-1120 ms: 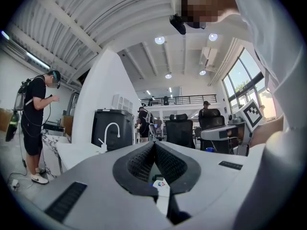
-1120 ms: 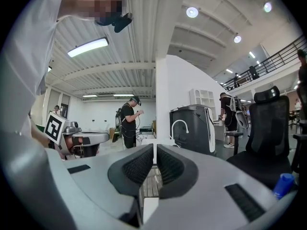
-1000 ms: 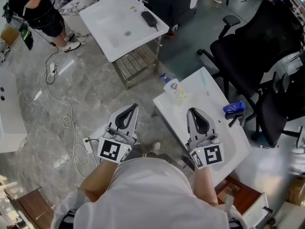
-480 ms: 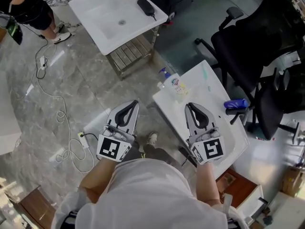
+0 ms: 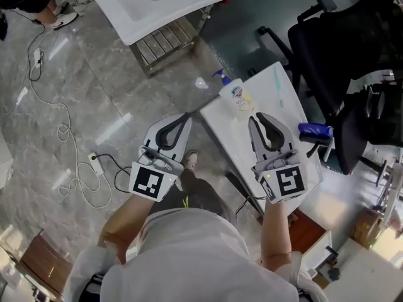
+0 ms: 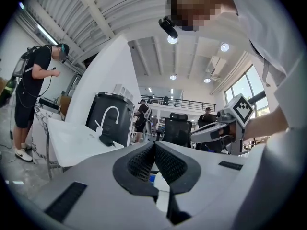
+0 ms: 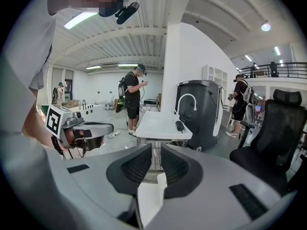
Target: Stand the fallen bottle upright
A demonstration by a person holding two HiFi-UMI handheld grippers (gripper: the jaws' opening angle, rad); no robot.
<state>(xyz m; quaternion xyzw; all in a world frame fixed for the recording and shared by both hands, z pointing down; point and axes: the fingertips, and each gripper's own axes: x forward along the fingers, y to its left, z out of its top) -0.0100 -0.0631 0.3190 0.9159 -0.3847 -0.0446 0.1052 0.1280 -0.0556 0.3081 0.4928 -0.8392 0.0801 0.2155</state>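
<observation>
The fallen bottle [image 5: 236, 97], white with a blue pump, lies on its side at the far corner of the small white table [image 5: 280, 96], pump hanging over the edge. My right gripper [image 5: 260, 116] hovers over the table just short of the bottle, shut and empty, its tips [image 7: 157, 147] aimed at the far white sink stand. My left gripper [image 5: 187, 115] is shut with nothing in it, held over the floor left of the table; its tips [image 6: 154, 144] meet. The bottle does not show clearly in either gripper view.
A white sink unit [image 5: 145, 5] stands on the far floor. A black office chair [image 5: 340, 49] crowds the table's right side, with a blue object [image 5: 313, 130] at that edge. A cable and power strip [image 5: 94, 162] lie on the floor. A person in black [image 7: 134, 97] stands farther off.
Both grippers have sunk and moved forward. The right one has come closer to the bottle. Both jaws stayed shut.
</observation>
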